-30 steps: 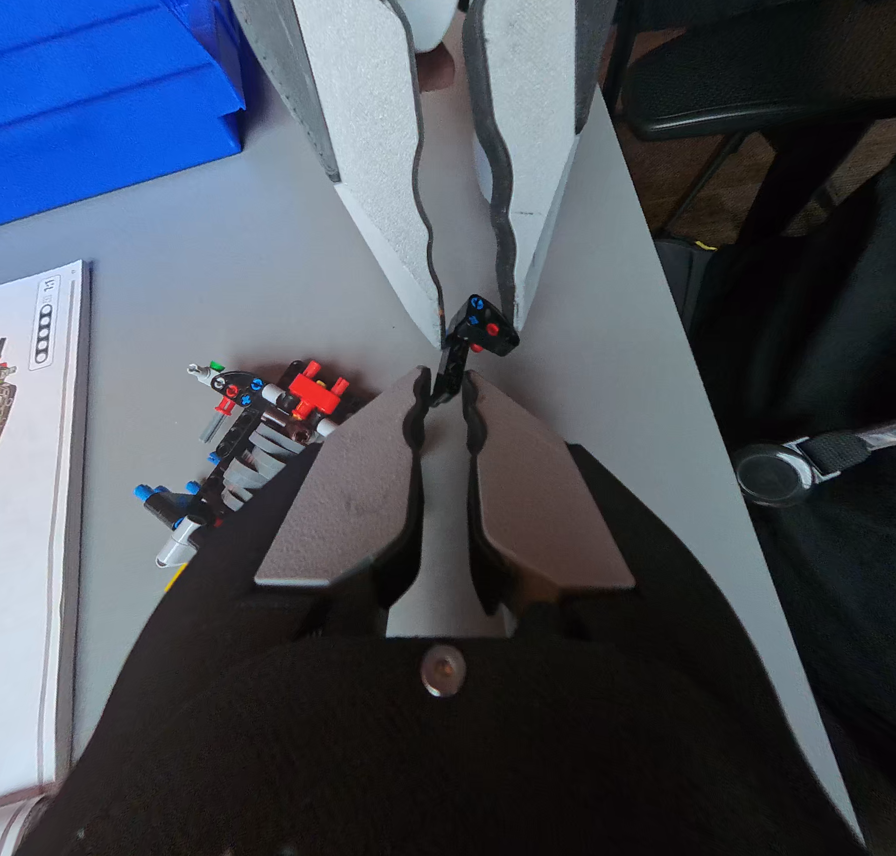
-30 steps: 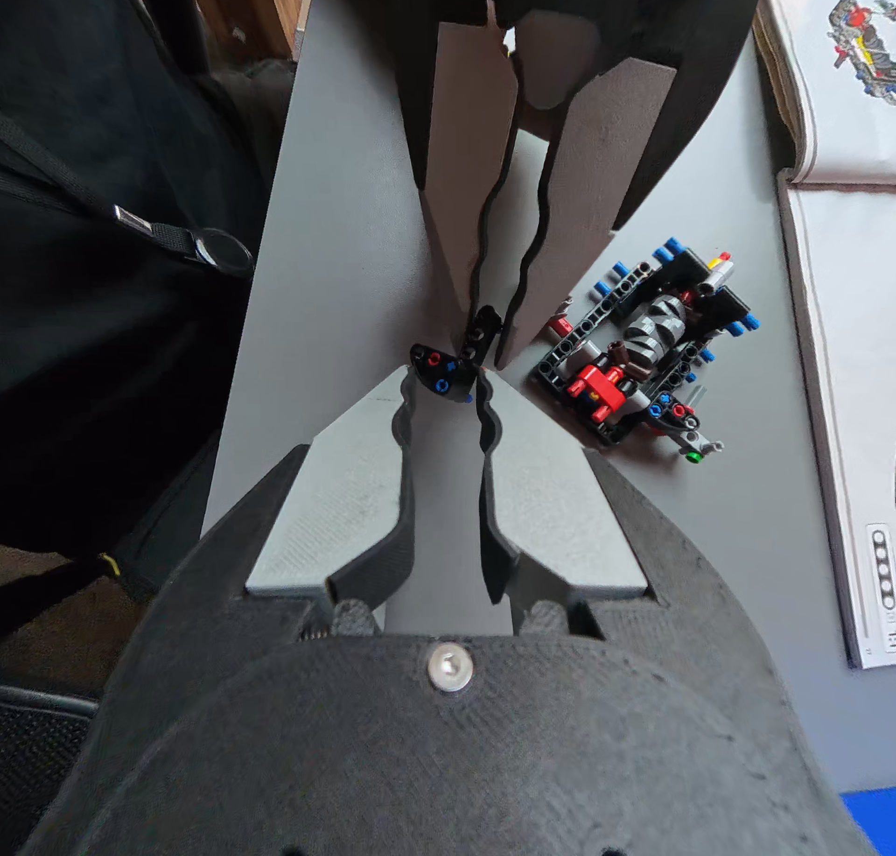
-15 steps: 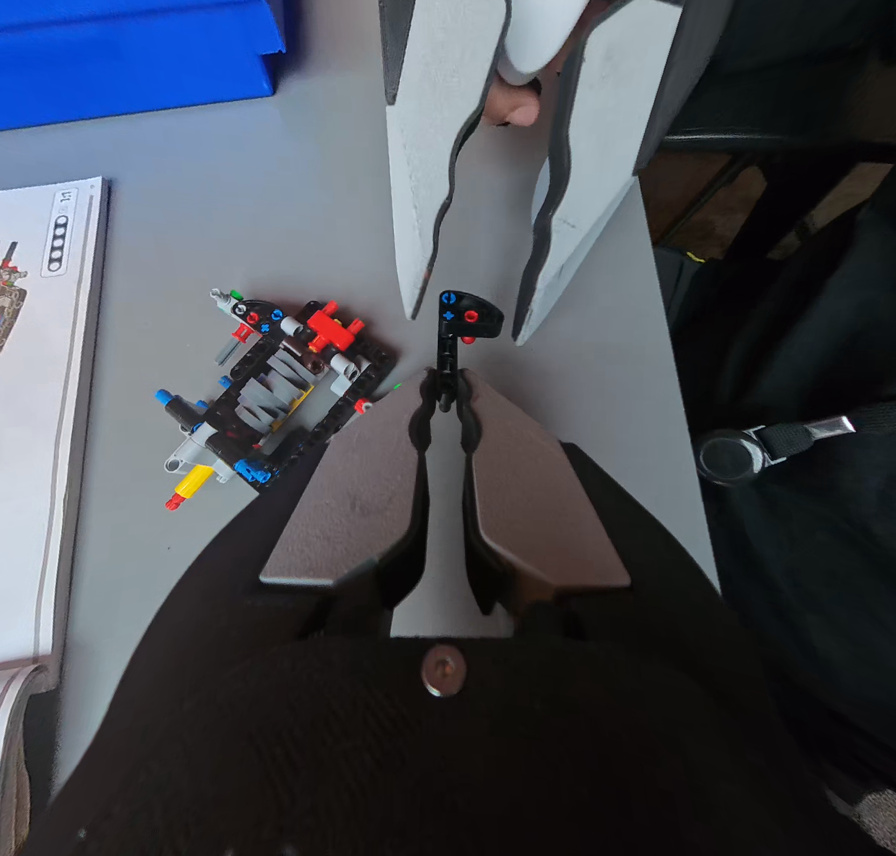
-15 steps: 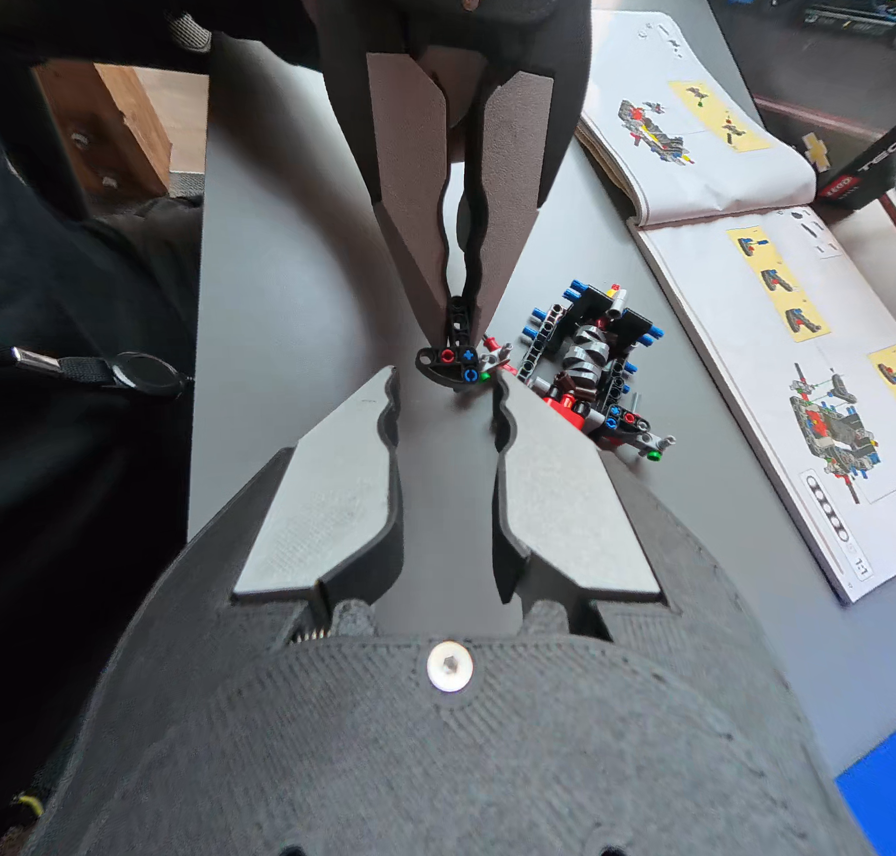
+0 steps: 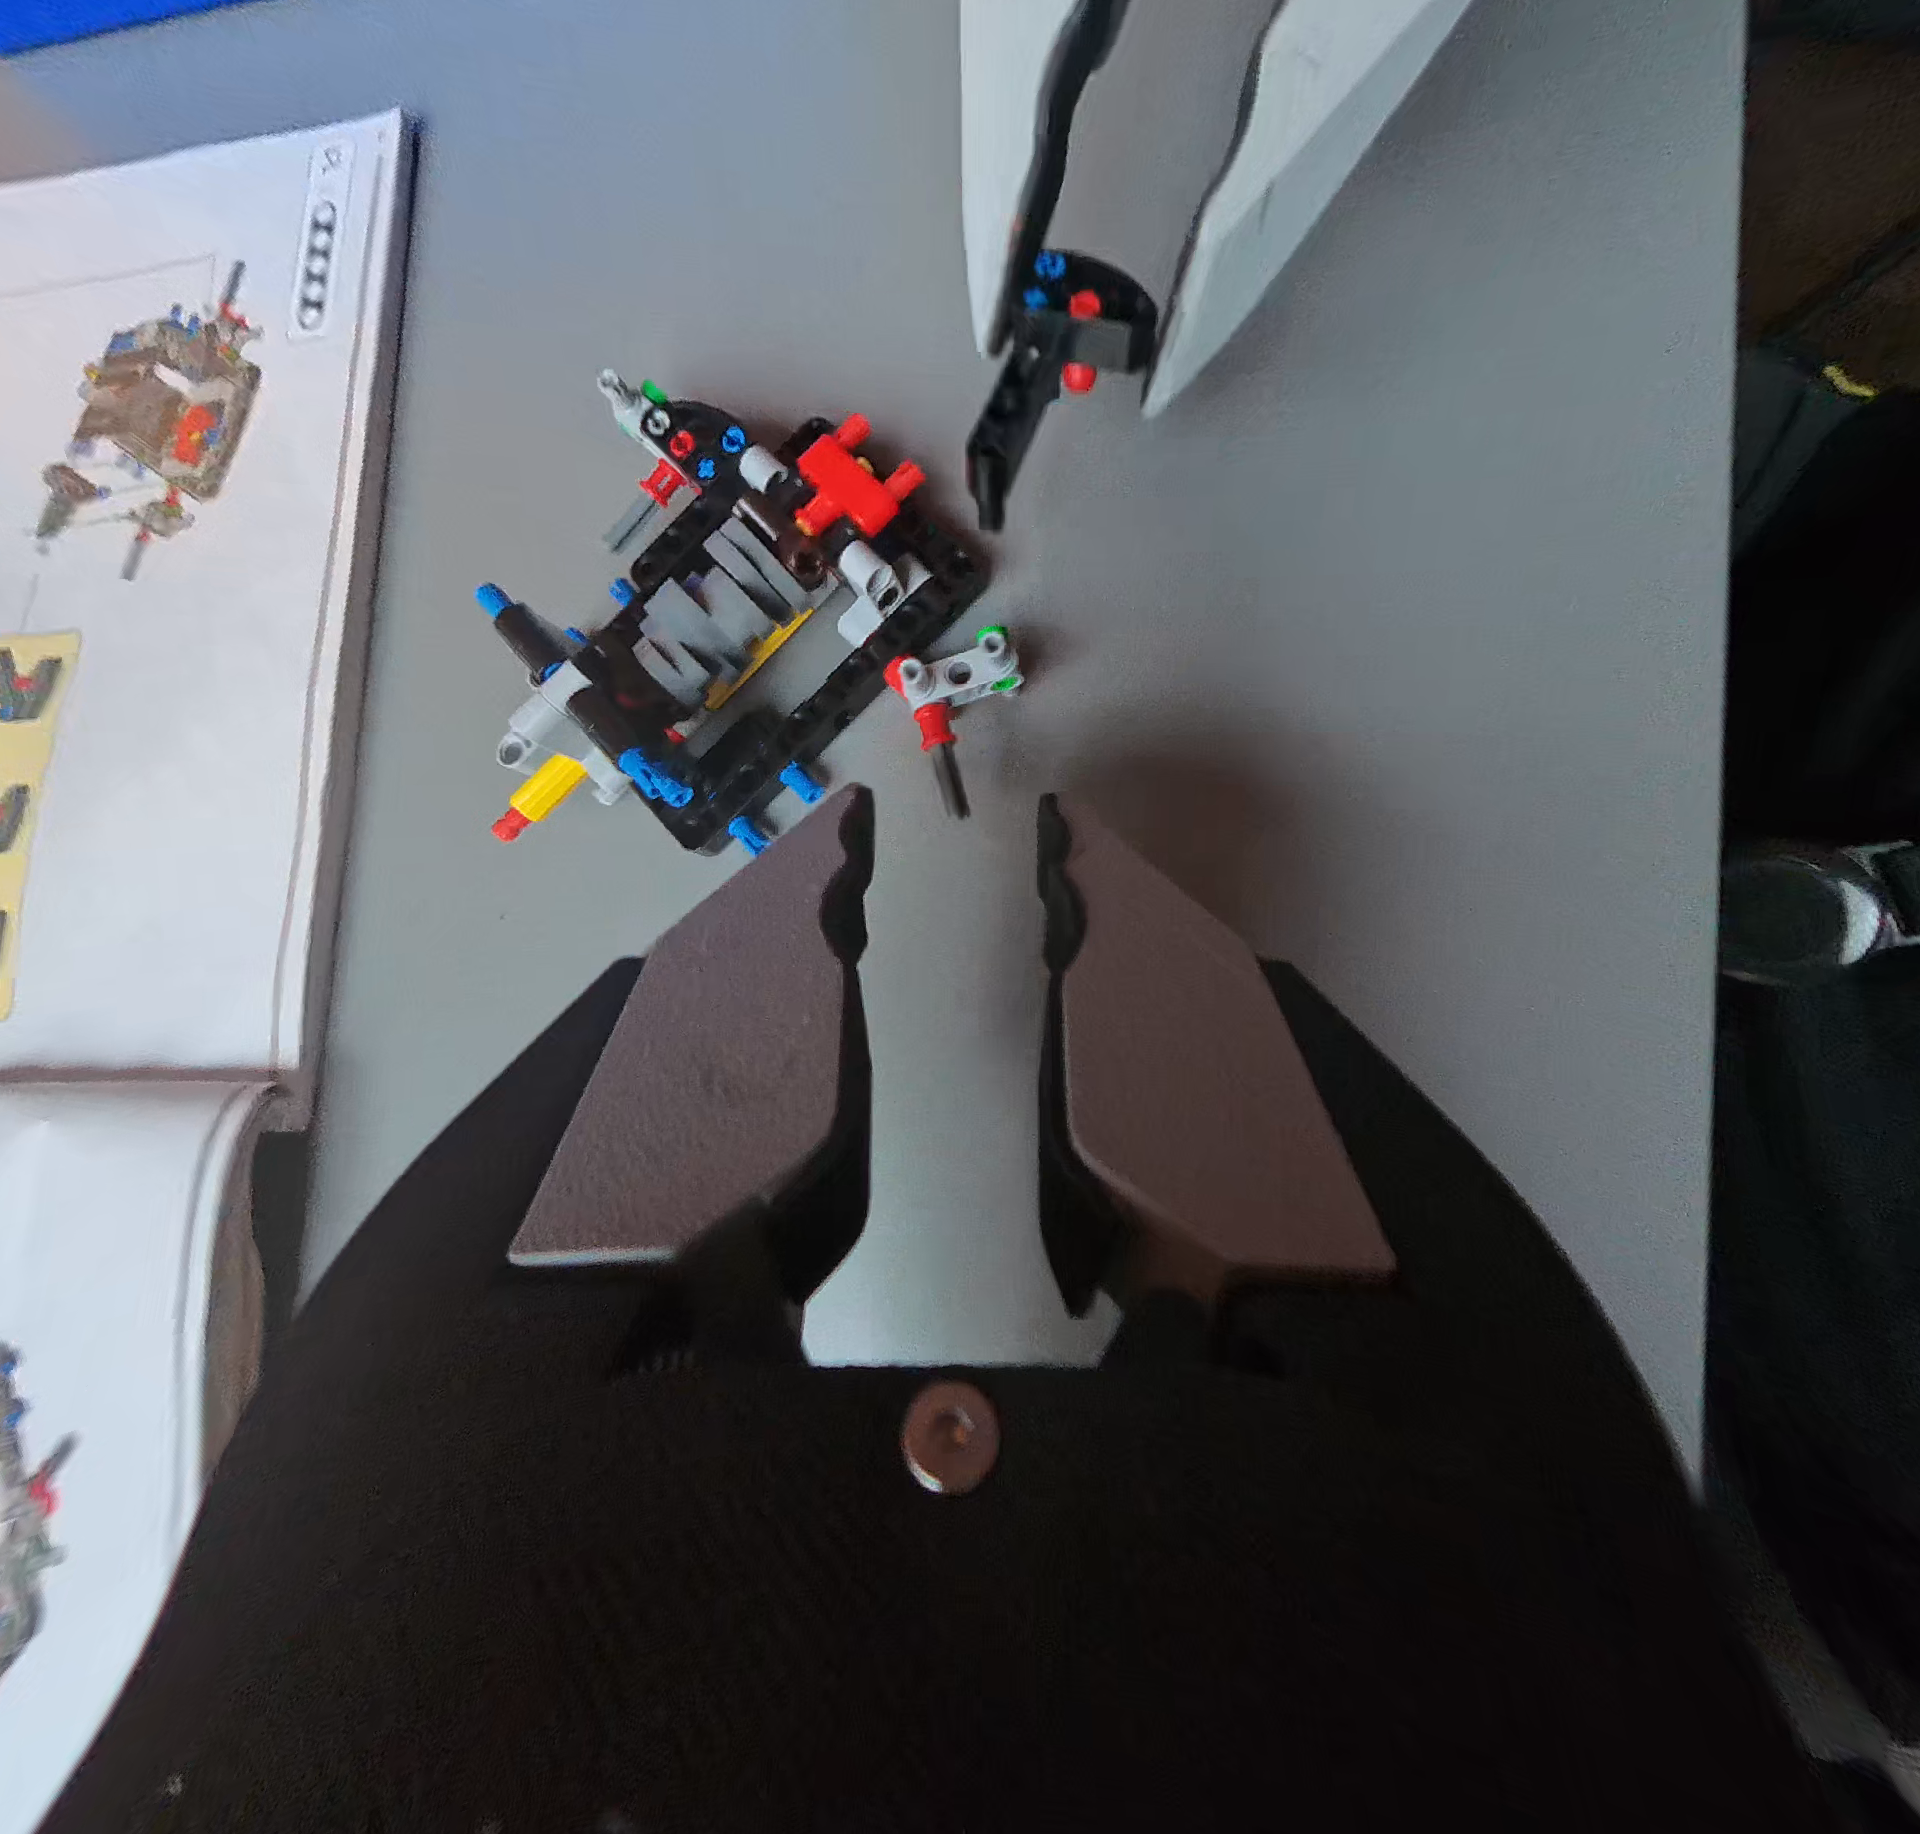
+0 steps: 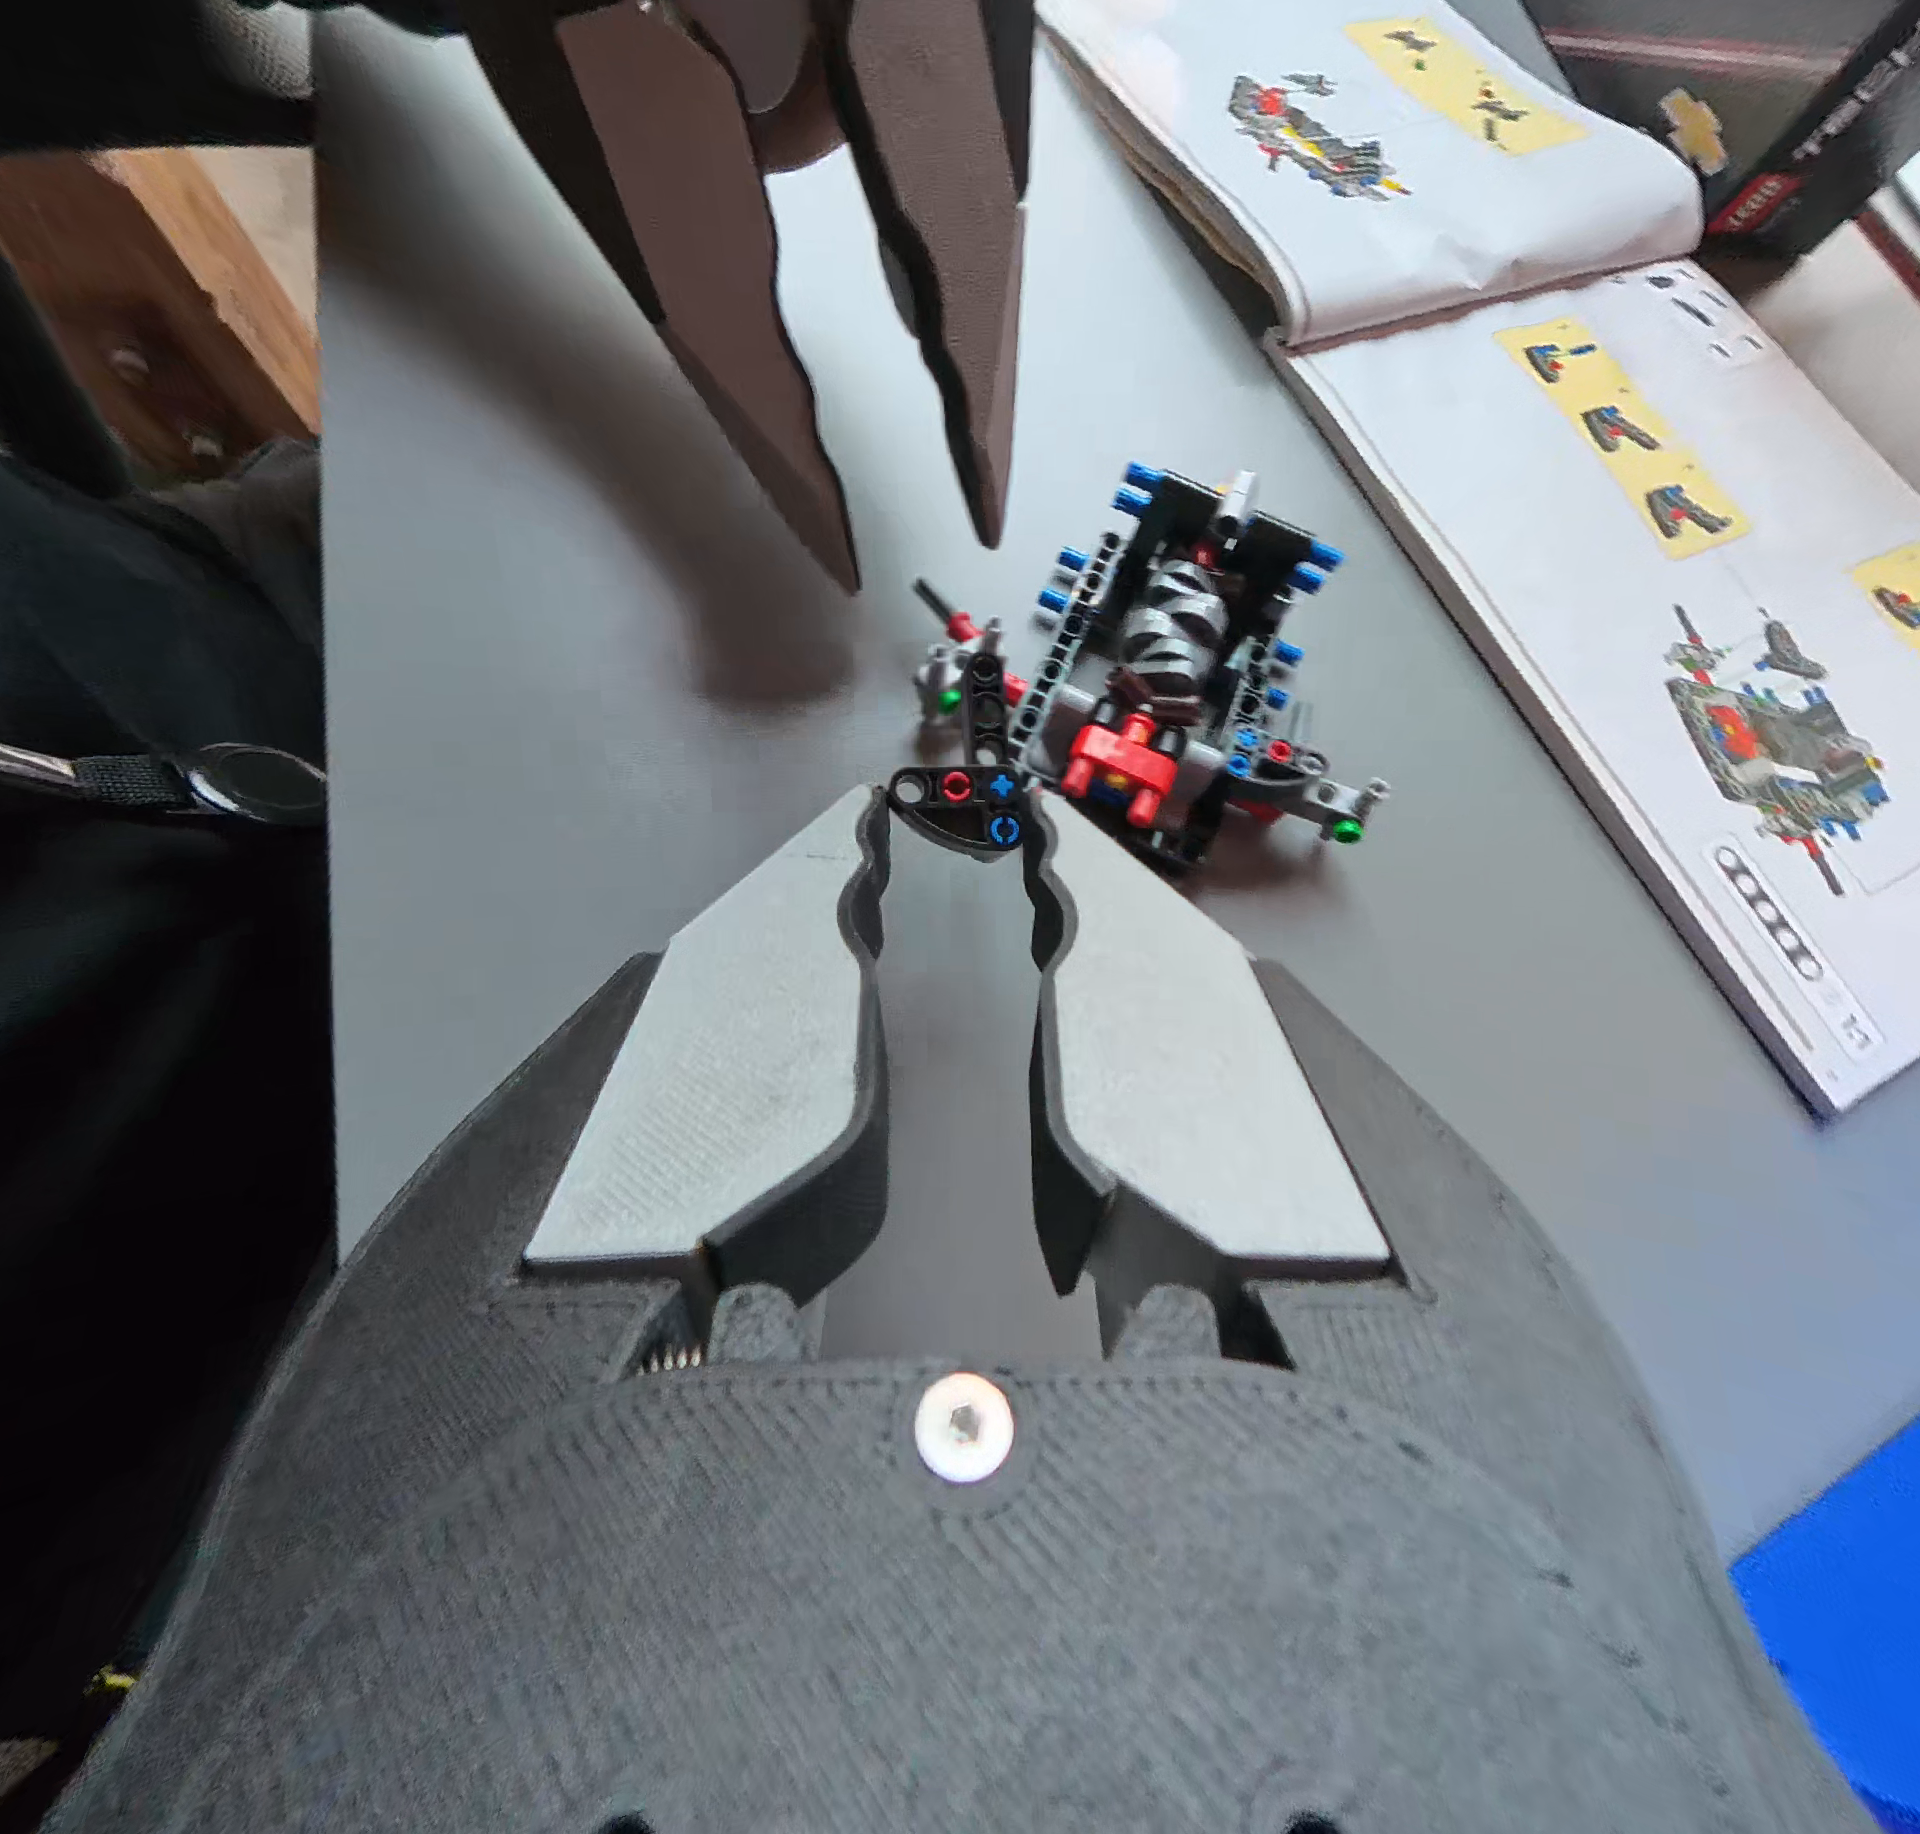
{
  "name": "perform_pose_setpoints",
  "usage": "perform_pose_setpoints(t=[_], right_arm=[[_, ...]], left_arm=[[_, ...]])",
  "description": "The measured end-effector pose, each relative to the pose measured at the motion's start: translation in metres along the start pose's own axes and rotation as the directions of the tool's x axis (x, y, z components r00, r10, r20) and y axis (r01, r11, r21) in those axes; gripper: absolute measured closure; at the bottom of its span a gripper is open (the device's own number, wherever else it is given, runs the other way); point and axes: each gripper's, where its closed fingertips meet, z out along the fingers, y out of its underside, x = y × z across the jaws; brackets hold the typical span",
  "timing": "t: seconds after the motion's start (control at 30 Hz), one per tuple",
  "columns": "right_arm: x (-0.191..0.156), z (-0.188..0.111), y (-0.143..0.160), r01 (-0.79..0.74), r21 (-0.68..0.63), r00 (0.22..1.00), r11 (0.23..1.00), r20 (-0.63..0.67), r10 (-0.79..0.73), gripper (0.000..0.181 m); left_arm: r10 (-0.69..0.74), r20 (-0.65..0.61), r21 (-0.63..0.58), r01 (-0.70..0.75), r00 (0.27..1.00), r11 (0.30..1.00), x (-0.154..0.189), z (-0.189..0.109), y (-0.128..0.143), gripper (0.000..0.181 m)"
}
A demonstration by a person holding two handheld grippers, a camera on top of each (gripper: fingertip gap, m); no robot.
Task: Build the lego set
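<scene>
While the left wrist view shows the left tongs [image 5: 951, 813] spread wide and empty, only the right wrist view shows the right tongs [image 6: 956, 818] gripping a black pinned lego piece [image 6: 961, 802] beside the black-framed lego chassis [image 6: 1174, 662] on the desk [image 6: 540, 537]
</scene>
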Motion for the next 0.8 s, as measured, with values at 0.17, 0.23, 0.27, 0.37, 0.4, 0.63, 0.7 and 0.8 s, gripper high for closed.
perform_pose_setpoints(t=[0.17, 0.23, 0.27, 0.37, 0.4, 0.63, 0.7, 0.8], right_arm=[[0.027, -0.009, 0.009, -0.077, 0.022, 0.996, 0.997, -0.046, 0.078, 0.159], [0.03, -0.011, 0.008, -0.107, 0.047, 0.993, 0.993, -0.035, 0.109, 0.159], [0.03, -0.011, 0.006, -0.125, 0.059, 0.992, 0.99, -0.015, 0.126, 0.159], [0.029, -0.007, 0.002, -0.165, 0.074, 0.986, 0.984, 0.039, 0.162, 0.159], [0.028, -0.005, 0.002, -0.167, 0.073, 0.985, 0.983, 0.055, 0.164, 0.159], [0.027, -0.005, -0.005, -0.29, 0.117, 0.945, 0.95, 0.193, 0.264, 0.16], [0.026, -0.007, -0.011, -0.36, 0.138, 0.912, 0.923, 0.261, 0.316, 0.16], [0.029, -0.011, -0.015, -0.46, 0.155, 0.853, 0.874, 0.35, 0.387, 0.16]], left_arm=[[-0.071, -0.049, -0.028, 0.07, 0.996, 0.997, 0.002, 0.017, 0.006, 0.165], [-0.054, -0.049, -0.016, 0.053, 0.997, 0.998, 0.005, 0.018, 0.004, 0.173], [-0.054, -0.057, -0.02, 0.053, 0.997, 0.998, 0.008, 0.019, 0.003, 0.172], [-0.066, -0.055, -0.02, 0.065, 0.996, 0.998, 0.011, 0.02, 0.001, 0.171], [-0.065, -0.051, -0.023, 0.063, 0.997, 0.998, 0.011, 0.02, 0.001, 0.169], [-0.016, 0.03, 0.045, 0.015, 0.999, 0.999, -0.033, -0.014, 0.0, 0.153], [-0.045, 0.084, 0.09, 0.038, 0.995, 0.995, -0.06, -0.02, -0.009, 0.147], [-0.018, 0.084, 0.074, 0.011, 0.996, 0.997, -0.071, -0.008, -0.014, 0.144]])
